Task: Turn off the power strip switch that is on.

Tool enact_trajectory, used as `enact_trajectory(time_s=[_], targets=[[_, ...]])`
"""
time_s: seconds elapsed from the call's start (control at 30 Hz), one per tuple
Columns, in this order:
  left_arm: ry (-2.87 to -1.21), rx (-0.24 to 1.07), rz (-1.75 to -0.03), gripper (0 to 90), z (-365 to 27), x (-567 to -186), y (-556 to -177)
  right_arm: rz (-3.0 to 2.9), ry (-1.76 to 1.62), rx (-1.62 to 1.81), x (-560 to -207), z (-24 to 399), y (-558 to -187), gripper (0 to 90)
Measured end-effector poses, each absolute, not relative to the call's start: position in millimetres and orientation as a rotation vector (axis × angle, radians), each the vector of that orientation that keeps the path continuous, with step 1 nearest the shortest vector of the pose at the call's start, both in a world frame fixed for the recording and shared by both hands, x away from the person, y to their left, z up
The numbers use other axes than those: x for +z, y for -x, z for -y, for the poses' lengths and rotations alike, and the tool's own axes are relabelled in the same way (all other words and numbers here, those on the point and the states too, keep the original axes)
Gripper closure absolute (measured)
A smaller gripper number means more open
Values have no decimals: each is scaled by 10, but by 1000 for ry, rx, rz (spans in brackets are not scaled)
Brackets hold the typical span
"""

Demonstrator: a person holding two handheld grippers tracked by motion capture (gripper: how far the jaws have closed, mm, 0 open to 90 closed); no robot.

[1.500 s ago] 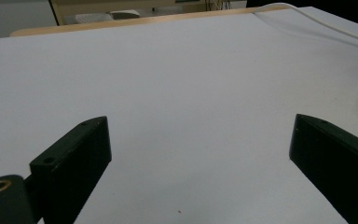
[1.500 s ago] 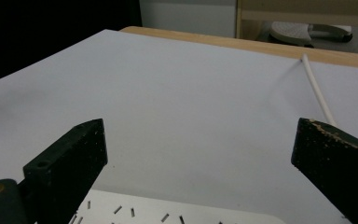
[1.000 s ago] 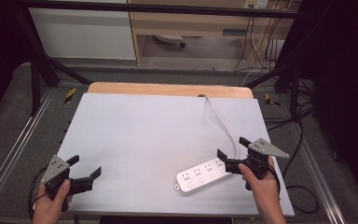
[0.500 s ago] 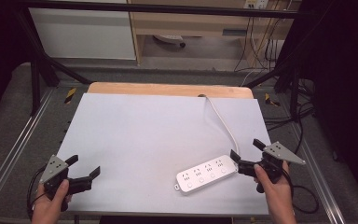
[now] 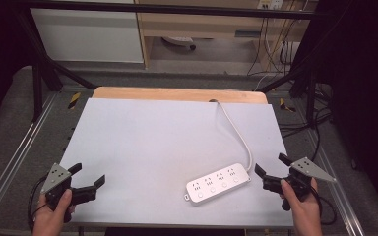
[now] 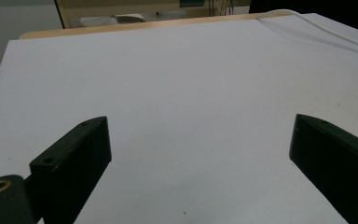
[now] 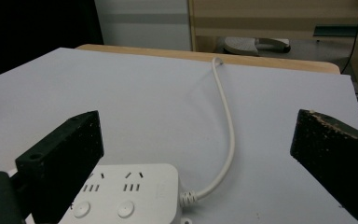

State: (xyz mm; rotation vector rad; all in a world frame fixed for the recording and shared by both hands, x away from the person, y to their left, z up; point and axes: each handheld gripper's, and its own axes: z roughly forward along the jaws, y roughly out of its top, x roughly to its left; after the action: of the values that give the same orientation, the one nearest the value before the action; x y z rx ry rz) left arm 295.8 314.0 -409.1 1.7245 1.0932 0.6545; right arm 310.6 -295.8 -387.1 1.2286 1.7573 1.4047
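Observation:
A white power strip (image 5: pixel 218 183) lies on the grey table top (image 5: pixel 157 142) near the front right, and its white cable (image 5: pixel 237 133) runs back to a hole at the far edge. My right gripper (image 5: pixel 269 164) stands open just right of the strip's cable end, apart from it. In the right gripper view the strip (image 7: pixel 126 191) sits low between the wide-open jaws of the right gripper (image 7: pixel 198 123), and the cable (image 7: pixel 228 135) curves away. My left gripper (image 5: pixel 88 174) rests open at the front left, holding nothing. In the left gripper view the left gripper (image 6: pixel 200 140) looks over bare table.
A wooden strip (image 5: pixel 177 93) edges the table's far side. Metal rails (image 5: pixel 19 152) run along both sides. Behind the table are cabinets and loose cables (image 5: pixel 275 59) on the floor. Bare surface spans the table's middle and left.
My right gripper has drawn back to the right and toward the person, away from the power strip's end. The strip and the left gripper have hardly moved.

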Motion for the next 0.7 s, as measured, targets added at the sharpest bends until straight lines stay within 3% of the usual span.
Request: enact_trajectory(time_s=[0.7], targets=[[-1712,656,-1100,52,-3145,-4090,-2957,-1760,-1298,1350,-4243,3280,-3007,39]])
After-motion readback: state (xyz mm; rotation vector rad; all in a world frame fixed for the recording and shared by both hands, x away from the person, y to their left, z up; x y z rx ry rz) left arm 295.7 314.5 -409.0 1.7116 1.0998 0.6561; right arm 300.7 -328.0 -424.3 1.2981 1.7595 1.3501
